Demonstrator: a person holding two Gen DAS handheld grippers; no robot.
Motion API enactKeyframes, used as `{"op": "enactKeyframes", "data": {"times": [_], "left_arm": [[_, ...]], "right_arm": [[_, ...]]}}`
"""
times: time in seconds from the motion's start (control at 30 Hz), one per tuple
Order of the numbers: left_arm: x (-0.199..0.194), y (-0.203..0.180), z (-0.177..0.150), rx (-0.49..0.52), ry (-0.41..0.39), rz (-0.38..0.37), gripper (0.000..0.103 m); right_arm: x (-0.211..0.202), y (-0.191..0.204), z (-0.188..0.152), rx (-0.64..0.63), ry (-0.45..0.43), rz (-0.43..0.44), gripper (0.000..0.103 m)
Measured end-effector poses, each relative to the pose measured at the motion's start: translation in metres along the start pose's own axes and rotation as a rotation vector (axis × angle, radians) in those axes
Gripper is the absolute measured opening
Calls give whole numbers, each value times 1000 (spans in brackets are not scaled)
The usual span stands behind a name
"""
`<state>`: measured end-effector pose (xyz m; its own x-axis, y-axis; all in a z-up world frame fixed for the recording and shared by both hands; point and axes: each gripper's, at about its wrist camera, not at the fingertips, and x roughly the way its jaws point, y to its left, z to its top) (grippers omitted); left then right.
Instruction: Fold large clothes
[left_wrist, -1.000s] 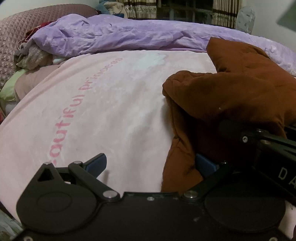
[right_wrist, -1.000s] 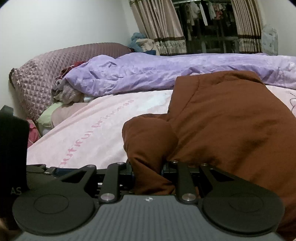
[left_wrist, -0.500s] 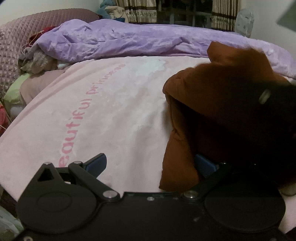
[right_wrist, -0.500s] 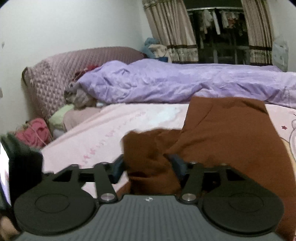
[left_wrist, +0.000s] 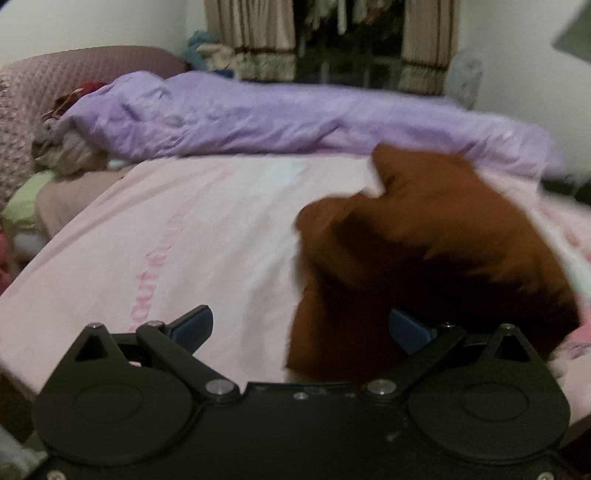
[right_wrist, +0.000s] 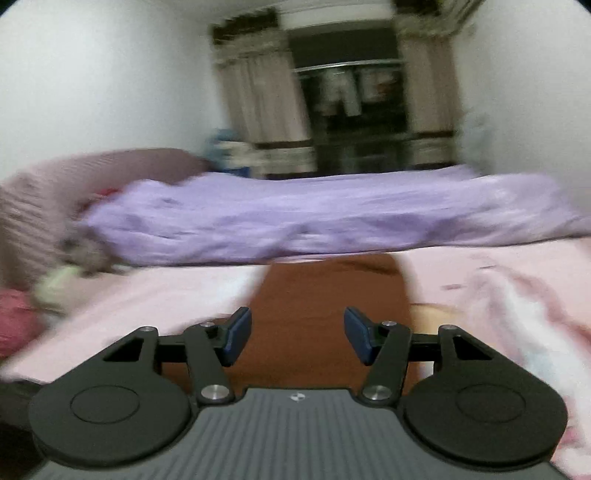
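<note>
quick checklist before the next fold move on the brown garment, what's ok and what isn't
1. Left gripper open: ok, fingers spread wide.
2. Right gripper open: ok, fingers apart, nothing clamped.
3. Brown garment lying on the pink sheet: ok.
4. Garment flat and smooth: not ok, bunched up in the left wrist view.
5. Garment edge between the left fingers: cannot tell, blurred.
6. Purple duvet apart from the garment: cannot tell, blurred.
</note>
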<state>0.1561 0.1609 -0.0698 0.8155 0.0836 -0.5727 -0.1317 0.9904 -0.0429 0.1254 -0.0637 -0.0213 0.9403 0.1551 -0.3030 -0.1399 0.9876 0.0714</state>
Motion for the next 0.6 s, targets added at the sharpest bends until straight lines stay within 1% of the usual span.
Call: {"op": "enactKeyframes", "data": {"times": [0.1,0.17,0.23,0.3,0.4,0.43,0.47,0.5,0.53,0.6], "left_arm": [[-10,-6,10,-17,-24,-45,103],[-13,-10,18,-24,-44,-85,103],[-8,-17,25,-19,-33,-132,103],[6,-25,31,-9,0,-162,103],[30,-37,34,24,52,-207,103],[35,-39,35,14,68,-206,103],[38,-39,35,-9,72,-209,103],[39,-38,36,-35,63,-220,103],[38,-35,36,-61,45,-232,103],[33,-32,38,-90,25,-244,103]], "right_arm": [[19,-16,-14,-33,45,-142,68],[28,-25,-21,-15,81,-180,68],[35,-35,-24,29,117,-188,68],[37,-39,-26,53,124,-192,67],[37,-37,-29,22,133,-211,67],[37,-39,-29,15,137,-217,67],[40,-38,-28,11,139,-220,67],[42,-38,-28,11,141,-221,67],[34,-43,-32,14,142,-221,67],[35,-46,-35,17,151,-225,67]]}}
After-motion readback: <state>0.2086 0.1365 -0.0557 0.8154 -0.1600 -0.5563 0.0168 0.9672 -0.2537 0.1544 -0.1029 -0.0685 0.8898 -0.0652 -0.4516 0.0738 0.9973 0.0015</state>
